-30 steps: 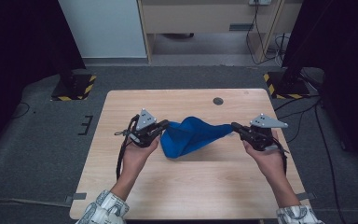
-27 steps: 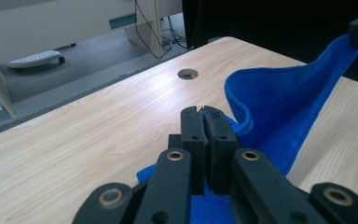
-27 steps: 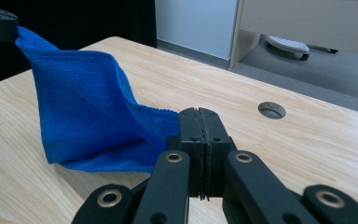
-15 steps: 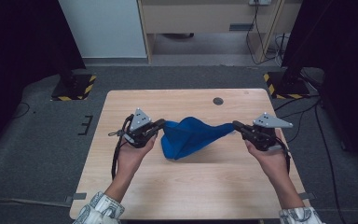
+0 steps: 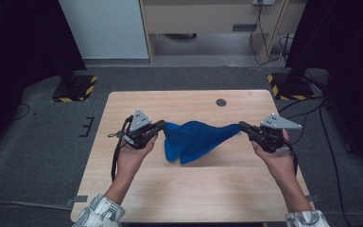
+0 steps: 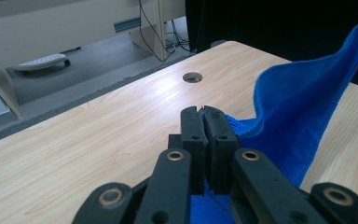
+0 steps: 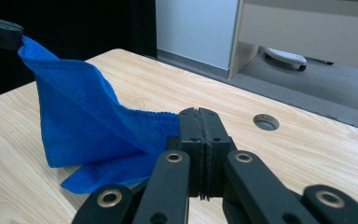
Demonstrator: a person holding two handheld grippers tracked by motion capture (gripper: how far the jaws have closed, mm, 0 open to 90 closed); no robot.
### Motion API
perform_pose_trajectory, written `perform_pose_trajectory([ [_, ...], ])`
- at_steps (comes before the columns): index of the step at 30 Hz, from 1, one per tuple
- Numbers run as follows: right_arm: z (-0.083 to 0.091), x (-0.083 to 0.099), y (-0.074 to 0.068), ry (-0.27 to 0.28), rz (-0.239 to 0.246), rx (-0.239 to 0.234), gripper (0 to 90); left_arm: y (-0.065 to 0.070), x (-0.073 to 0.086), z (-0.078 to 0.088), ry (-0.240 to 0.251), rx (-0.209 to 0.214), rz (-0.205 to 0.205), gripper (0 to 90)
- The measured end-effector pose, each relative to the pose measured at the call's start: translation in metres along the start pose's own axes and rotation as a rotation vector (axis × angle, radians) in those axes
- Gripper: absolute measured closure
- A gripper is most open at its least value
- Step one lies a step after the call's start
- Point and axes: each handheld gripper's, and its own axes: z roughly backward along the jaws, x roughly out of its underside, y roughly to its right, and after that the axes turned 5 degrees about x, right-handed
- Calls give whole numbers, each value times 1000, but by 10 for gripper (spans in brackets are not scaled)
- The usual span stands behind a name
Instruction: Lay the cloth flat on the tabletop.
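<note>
We find both sets of jaws pressed together on fabric: the left gripper (image 5: 159,126), left of centre in the high view, is clamped on one corner of the blue cloth (image 5: 194,140), and the right gripper (image 5: 244,127), right of centre, is clamped on the opposite corner. In the left gripper view the two black jaws meet at lower centre with blue terry pinched between them, and the cloth (image 6: 289,121) rises toward the upper right of the frame, where the other gripper takes it. In the right gripper view the jaws close on a thin edge of the cloth (image 7: 88,135), which climbs to the upper left corner, into the far gripper's tip. We judge the two-corner hold to be deliberate: with the corners held apart, the upper edge runs as a fairly taut line between the grippers, while the remaining fabric hangs in a loose fold below it, its lowest part resting on the wooden table (image 5: 137,189) at mid-frame. Such a hold would suit spreading or folding, since it keeps the edge straight and the bulk free to fall. The person's hands enter from the bottom edge. A round cable hole (image 5: 221,102) sits in the table above centre, well apart from the cloth.
</note>
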Motion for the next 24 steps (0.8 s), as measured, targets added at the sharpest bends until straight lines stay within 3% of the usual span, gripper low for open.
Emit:
perform_pose_trajectory([
  [10, 7, -8, -3, 23, 11, -7, 894, 4, -6, 13, 21, 4, -9, 872],
  [24, 40, -38, -16, 97, 52, -34, 894, 18, -31, 43, 109, 29, -22, 874],
])
